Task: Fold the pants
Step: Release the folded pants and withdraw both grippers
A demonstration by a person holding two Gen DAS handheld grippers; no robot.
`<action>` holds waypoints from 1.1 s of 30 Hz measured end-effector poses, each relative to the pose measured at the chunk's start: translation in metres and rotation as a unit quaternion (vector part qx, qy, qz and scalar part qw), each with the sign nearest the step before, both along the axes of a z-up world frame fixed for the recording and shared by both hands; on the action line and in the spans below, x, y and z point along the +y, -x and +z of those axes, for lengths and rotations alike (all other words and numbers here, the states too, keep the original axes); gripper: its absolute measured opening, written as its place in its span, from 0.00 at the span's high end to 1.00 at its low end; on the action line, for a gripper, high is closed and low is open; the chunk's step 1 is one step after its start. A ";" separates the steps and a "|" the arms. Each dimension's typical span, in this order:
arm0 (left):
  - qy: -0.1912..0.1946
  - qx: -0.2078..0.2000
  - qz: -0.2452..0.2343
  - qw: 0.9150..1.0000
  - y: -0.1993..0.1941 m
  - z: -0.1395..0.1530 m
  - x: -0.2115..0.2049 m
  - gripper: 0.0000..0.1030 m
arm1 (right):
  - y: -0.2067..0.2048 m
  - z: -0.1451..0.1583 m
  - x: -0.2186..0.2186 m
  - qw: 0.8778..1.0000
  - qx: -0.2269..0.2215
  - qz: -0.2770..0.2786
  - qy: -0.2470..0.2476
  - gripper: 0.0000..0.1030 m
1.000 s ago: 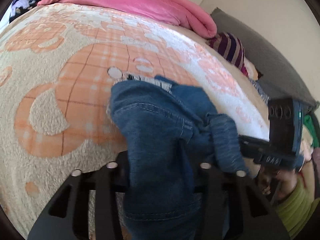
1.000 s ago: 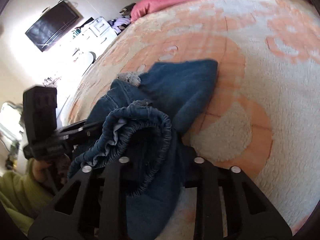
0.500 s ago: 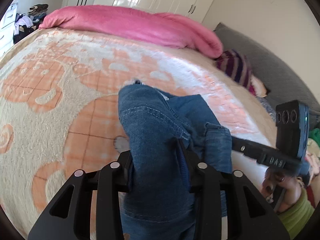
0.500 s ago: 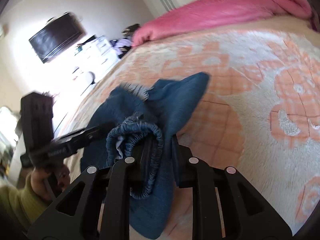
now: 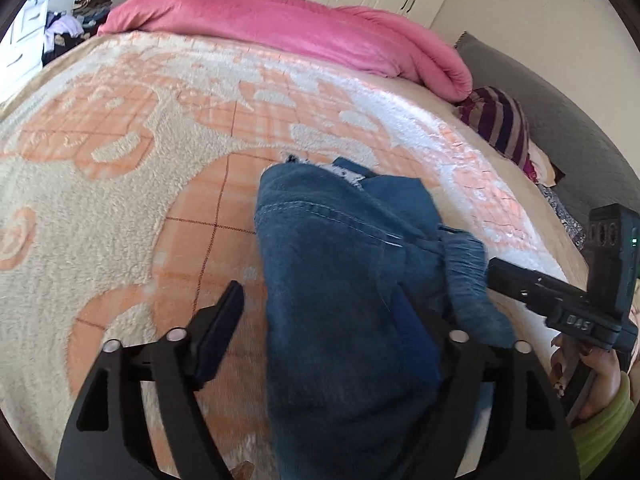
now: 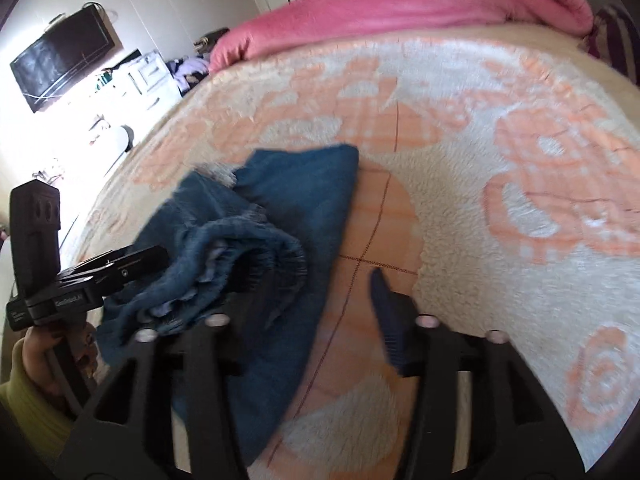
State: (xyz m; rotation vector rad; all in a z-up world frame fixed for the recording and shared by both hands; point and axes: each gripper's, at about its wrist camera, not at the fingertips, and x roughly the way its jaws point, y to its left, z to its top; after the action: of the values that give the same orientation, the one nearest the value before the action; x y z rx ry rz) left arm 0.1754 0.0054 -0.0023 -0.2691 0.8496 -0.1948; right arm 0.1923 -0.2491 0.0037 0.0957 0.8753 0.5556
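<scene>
Blue denim pants [image 5: 344,280] lie bunched and folded over on the orange-and-cream fleece blanket [image 5: 120,160]. My left gripper [image 5: 332,320] is open; the denim drapes over its right finger and its left finger [image 5: 218,328] stands clear. The right gripper's body shows at the right of this view [image 5: 560,304]. In the right wrist view the pants [image 6: 280,220] show their elastic waistband. My right gripper [image 6: 312,300] is open; cloth covers its left finger and the right finger [image 6: 388,320] is bare. The left gripper's body shows at the left edge [image 6: 80,280].
A pink duvet [image 5: 300,28] lies rolled along the far side of the bed. A striped cushion [image 5: 500,124] and a grey headboard [image 5: 560,112] are at the right. A wall TV [image 6: 60,56] and a cluttered white dresser [image 6: 148,76] stand beyond the bed.
Both grippers have opened and let go of the denim, which has dropped onto the blanket. Both cameras have tilted up, so more of the room shows.
</scene>
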 end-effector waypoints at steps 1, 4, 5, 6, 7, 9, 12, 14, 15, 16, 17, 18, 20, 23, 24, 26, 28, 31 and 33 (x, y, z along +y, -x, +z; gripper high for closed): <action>-0.002 -0.005 -0.002 1.000 0.006 0.004 -0.001 0.24 | 0.007 0.006 -0.001 1.000 -0.012 -0.001 -0.001 0.36; -0.006 -0.019 -0.009 1.000 0.026 0.014 -0.003 0.20 | 0.034 0.024 -0.005 0.999 -0.050 -0.008 0.002 0.20; -0.008 -0.027 -0.010 1.000 0.036 0.020 -0.003 0.17 | 0.042 0.028 -0.005 0.998 -0.060 -0.009 0.003 0.17; -0.010 -0.033 -0.010 0.999 0.043 0.023 -0.003 0.08 | 0.053 0.032 -0.007 0.997 -0.074 -0.011 0.004 0.14; -0.013 -0.040 -0.008 0.999 0.051 0.027 -0.003 0.06 | 0.063 0.036 -0.008 0.996 -0.084 -0.015 0.006 0.10; -0.018 -0.047 -0.012 0.999 0.068 0.034 -0.004 0.05 | 0.079 0.041 -0.010 0.995 -0.099 -0.017 0.007 0.09; -0.032 -0.051 -0.016 0.998 0.091 0.038 -0.009 0.04 | 0.103 0.043 -0.013 0.993 -0.114 -0.021 0.010 0.09; -0.043 -0.049 -0.020 0.998 0.102 0.037 -0.011 0.04 | 0.117 0.041 -0.014 0.993 -0.117 -0.021 0.012 0.09; -0.049 -0.049 -0.019 0.997 0.110 0.036 -0.011 0.04 | 0.120 0.040 -0.014 0.993 -0.117 -0.020 0.012 0.09; -0.051 -0.049 -0.018 0.997 0.114 0.036 -0.011 0.04 | 0.124 0.040 -0.015 0.993 -0.115 -0.018 0.013 0.09; -0.052 -0.050 -0.016 0.997 0.119 0.036 -0.011 0.04 | 0.128 0.040 -0.015 0.993 -0.115 -0.020 0.014 0.09; -0.052 -0.051 -0.013 0.997 0.122 0.036 -0.010 0.04 | 0.132 0.041 -0.016 0.993 -0.118 -0.021 0.013 0.09; -0.051 -0.054 -0.009 0.997 0.127 0.037 -0.009 0.04 | 0.136 0.042 -0.016 0.993 -0.119 -0.016 0.012 0.09; -0.053 -0.060 -0.005 0.997 0.130 0.040 -0.007 0.04 | 0.144 0.046 -0.012 0.991 -0.134 -0.014 0.024 0.09; -0.054 -0.061 -0.004 0.997 0.130 0.042 -0.007 0.04 | 0.145 0.047 -0.012 0.990 -0.138 -0.013 0.023 0.09; -0.055 -0.063 -0.005 0.996 0.131 0.044 -0.007 0.04 | 0.146 0.049 -0.013 0.990 -0.140 -0.014 0.021 0.08; -0.055 -0.066 -0.005 0.996 0.133 0.046 -0.008 0.04 | 0.148 0.051 -0.013 0.989 -0.142 -0.016 0.020 0.08; -0.054 -0.070 -0.003 0.996 0.136 0.050 -0.009 0.04 | 0.151 0.053 -0.012 0.989 -0.147 -0.017 0.020 0.08; -0.055 -0.073 -0.002 0.996 0.139 0.052 -0.010 0.04 | 0.155 0.055 -0.012 0.987 -0.157 -0.021 0.021 0.08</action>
State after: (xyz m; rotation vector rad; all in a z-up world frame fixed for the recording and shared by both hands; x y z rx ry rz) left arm 0.0368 -0.0049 0.0498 -0.1480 0.7131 -0.1675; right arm 0.0374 -0.2607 0.0586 -0.0114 0.5769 0.4958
